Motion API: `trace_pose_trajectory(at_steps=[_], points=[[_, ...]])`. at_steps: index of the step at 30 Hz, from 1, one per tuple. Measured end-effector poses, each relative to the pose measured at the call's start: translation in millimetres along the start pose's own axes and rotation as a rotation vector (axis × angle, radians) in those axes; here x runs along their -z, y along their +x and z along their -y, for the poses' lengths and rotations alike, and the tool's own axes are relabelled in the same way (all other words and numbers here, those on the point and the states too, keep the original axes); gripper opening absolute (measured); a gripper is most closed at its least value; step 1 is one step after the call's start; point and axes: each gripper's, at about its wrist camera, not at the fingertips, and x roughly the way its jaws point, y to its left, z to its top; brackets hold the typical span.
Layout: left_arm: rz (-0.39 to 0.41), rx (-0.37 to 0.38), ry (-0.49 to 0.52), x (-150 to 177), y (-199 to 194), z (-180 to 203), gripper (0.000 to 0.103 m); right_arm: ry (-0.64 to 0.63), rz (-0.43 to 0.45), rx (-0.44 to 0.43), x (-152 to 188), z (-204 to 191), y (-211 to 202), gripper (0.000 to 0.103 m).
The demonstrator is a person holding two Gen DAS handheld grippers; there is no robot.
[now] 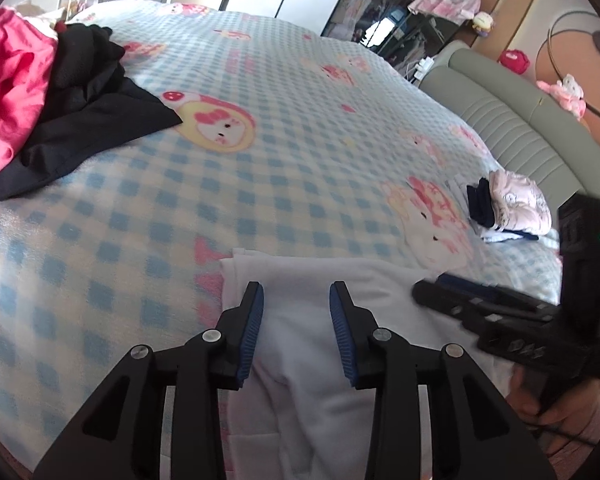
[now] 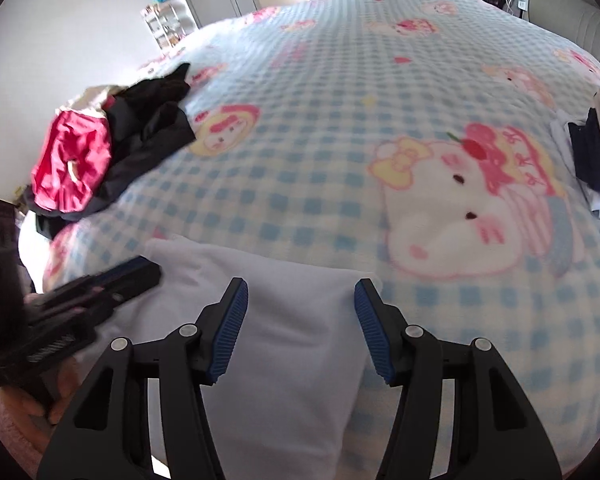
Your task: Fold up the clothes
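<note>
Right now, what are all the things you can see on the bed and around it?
White garment: one, white, near edge of the bed, under both grippers.
Pink garment: one, bright pink, in the heap at the far left of the bed.
Black clothes: a heap, count unclear, black, beside the pink garment.
Folded stack: one pile, pale pink, navy and white, right side of the bed.
Blanket: one, blue check with cartoon cats, covering the bed.
Headboard: one, grey-green, padded, to the right.
Left gripper: black with blue pads, jaws open above the white garment.
Right gripper: same, jaws open.
</note>
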Motion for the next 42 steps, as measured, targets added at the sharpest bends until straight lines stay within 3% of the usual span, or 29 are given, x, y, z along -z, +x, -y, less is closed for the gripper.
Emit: trace_pose_trajectory(at_steps=[3,5,10,13,17,21,23,27,31,38,42], points=[[-0.009,-0.032,-0.012,0.8,4.5,-5.1,0.037,0.052,0.026,0.036,13.8,3.2,8.0,0.057],[-0.022,-0.082,-0.001,1.5,10.6,-6.9,0.043,0.103,0.040,0.042,19.1,10.8,6.5,0.058],[0.023,-0.107,-0.018,-2.6,3.6,-11.8,0.044,0.203,0.082,0.095,26.6,28.7,-7.9,0.058],[0.045,-0.049,-0.025,-4.0,-5.7,-10.9,0.041,0.217,0.116,0.100,22.5,36.4,-24.1,0.058],[0.041,0.018,0.043,1.2,-6.3,9.0,0.042,0.182,0.106,0.065,13.4,37.0,-26.2,0.058],[-0.013,-0.109,0.090,4.7,11.9,12.9,0.042,0.136,0.029,0.023,15.3,26.1,-5.0,0.058],[-0.014,-0.193,0.093,3.4,16.3,5.6,0.051,0.142,0.006,0.014,18.5,24.7,1.2,0.058],[0.002,-0.139,-0.004,-4.7,6.1,-13.1,0.050,0.131,0.038,0.023,22.8,30.0,-20.1,0.058],[0.036,-0.120,0.010,-1.2,-17.0,-4.1,0.048,0.042,0.089,0.091,27.5,25.4,-57.3,0.059],[0.032,0.001,0.018,30.7,-60.2,9.2,0.048,0.131,0.047,-0.106,59.8,29.1,-72.2,0.059],[-0.021,0.011,0.006,53.4,-62.9,8.3,0.048,0.130,0.021,-0.129,74.6,15.8,-65.4,0.059]])
